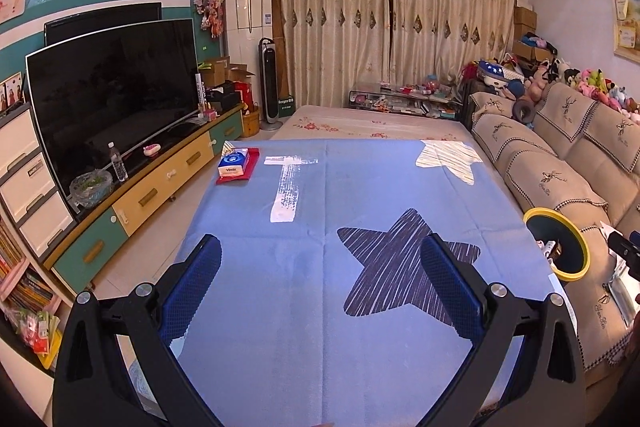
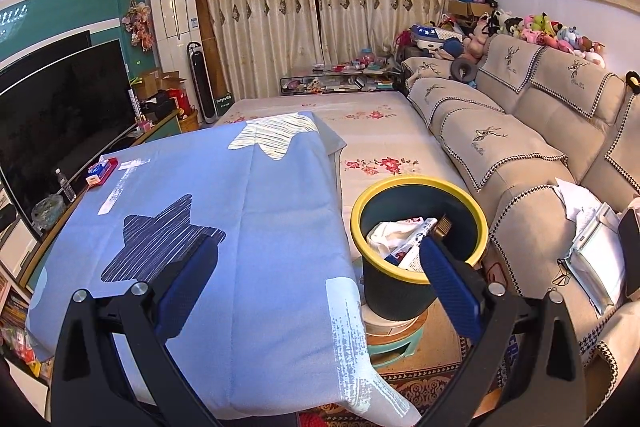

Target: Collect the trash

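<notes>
A dark green trash bin with a yellow rim point(image 2: 420, 251) stands on a low stool between the table and the sofa; white wrappers and paper trash point(image 2: 400, 237) lie inside it. The same bin point(image 1: 560, 243) shows at the right edge of the left wrist view. My right gripper point(image 2: 316, 259) is open and empty, its right finger over the bin's near rim, its left finger over the blue star-patterned tablecloth point(image 2: 200, 207). My left gripper point(image 1: 320, 267) is open and empty above the tablecloth point(image 1: 320, 187). A tissue pack on a red cloth point(image 1: 236, 165) lies at the table's far left corner.
A beige sofa point(image 2: 520, 155) runs along the right, with papers and a clear bag point(image 2: 592, 247) on its seat. A TV point(image 1: 112, 91) on a long cabinet stands to the left, with a water bottle point(image 1: 118, 161). Behind the table lies a floral-covered surface point(image 2: 380, 139).
</notes>
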Available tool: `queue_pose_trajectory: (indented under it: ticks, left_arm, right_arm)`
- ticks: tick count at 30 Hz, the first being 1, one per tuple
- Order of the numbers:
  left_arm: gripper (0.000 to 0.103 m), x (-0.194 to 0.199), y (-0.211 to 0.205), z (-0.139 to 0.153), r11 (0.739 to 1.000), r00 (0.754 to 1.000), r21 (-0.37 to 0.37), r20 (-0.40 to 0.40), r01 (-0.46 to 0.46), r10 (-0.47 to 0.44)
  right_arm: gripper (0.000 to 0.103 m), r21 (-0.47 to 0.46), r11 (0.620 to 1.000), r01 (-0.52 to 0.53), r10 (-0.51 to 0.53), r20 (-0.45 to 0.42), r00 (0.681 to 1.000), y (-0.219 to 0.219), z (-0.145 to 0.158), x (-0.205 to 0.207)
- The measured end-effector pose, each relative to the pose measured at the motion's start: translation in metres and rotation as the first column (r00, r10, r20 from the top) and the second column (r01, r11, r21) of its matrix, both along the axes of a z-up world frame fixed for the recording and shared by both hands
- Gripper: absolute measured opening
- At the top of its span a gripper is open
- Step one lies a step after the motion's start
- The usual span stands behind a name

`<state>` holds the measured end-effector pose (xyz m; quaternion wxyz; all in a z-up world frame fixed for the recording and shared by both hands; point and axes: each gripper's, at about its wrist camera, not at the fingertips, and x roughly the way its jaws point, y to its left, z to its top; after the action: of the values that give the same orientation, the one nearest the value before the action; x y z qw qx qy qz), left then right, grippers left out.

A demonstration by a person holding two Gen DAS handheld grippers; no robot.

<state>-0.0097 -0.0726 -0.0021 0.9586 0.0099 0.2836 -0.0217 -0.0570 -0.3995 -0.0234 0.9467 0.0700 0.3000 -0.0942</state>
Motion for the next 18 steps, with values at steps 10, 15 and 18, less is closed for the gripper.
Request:
queue_pose_trajectory:
  ticks: [10,15,18]
  left_arm:
    - [0.098,-0.0001,0.0019,-0.0001,1.0,1.0,-0.001,0.003,-0.009,0.009]
    - [0.098,0.0002,-0.0007,0.001,1.0,1.0,0.007,0.005,-0.001,0.001]
    - [0.098,0.0004,-0.0014,0.0014,1.0,1.0,0.008,0.005,0.0,0.0]
  right_arm:
    - [0.096,0.004,1.0,-0.007,0.007,-0.005,1.0,0.0023,-0.0021,0.0028]
    - [0.096,0.004,1.0,-0.005,0.005,-0.006,1.0,0.0023,-0.0033,0.0036]
    - [0.096,0.005,1.0,-0.004,0.004,-0.006,1.0,0.0018,-0.0041,0.0045]
